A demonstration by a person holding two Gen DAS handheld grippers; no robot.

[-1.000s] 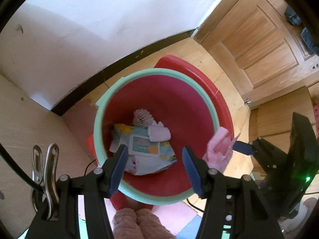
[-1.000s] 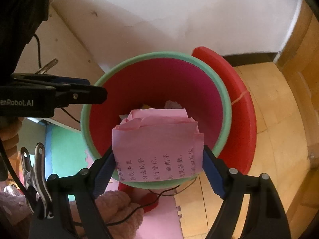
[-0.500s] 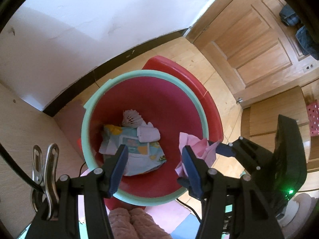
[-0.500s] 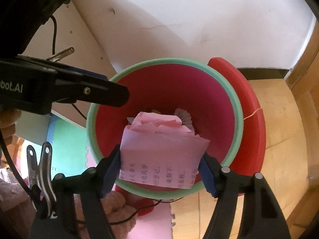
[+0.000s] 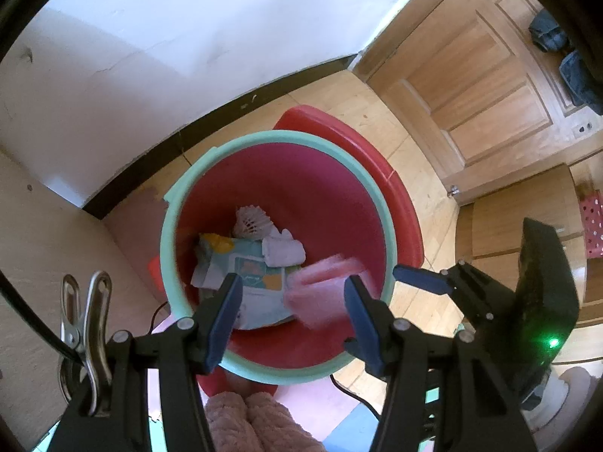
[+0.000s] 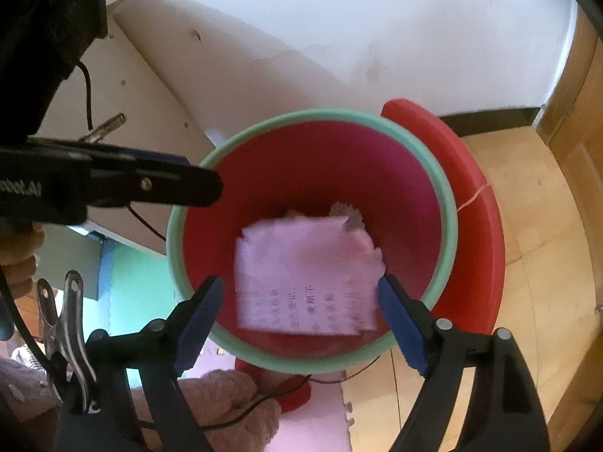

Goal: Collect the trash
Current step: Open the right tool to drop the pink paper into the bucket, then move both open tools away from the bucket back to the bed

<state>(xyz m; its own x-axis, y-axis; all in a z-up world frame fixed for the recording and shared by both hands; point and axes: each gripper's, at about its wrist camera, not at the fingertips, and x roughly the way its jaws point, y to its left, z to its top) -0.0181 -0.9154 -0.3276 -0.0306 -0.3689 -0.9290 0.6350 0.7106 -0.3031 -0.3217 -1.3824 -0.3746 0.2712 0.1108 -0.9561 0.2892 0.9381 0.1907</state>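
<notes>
- A wooden floor (image 5: 410,173), a white wall (image 6: 339,37) with a dark skirting board (image 5: 226,113), and a panelled door (image 5: 490,75) are seen around a red bin (image 5: 286,196) with a green rim.
- The pink paper (image 6: 305,278), blurred, is seen inside the bin's mouth, free of both blue fingers (image 6: 399,324).
- The right gripper (image 6: 297,320) is held wide open over the bin; the left gripper (image 5: 290,316) is likewise open and empty.
- Only in the left view are a printed wrapper (image 5: 256,282) and white scraps (image 5: 282,252) seen at the bottom.
</notes>
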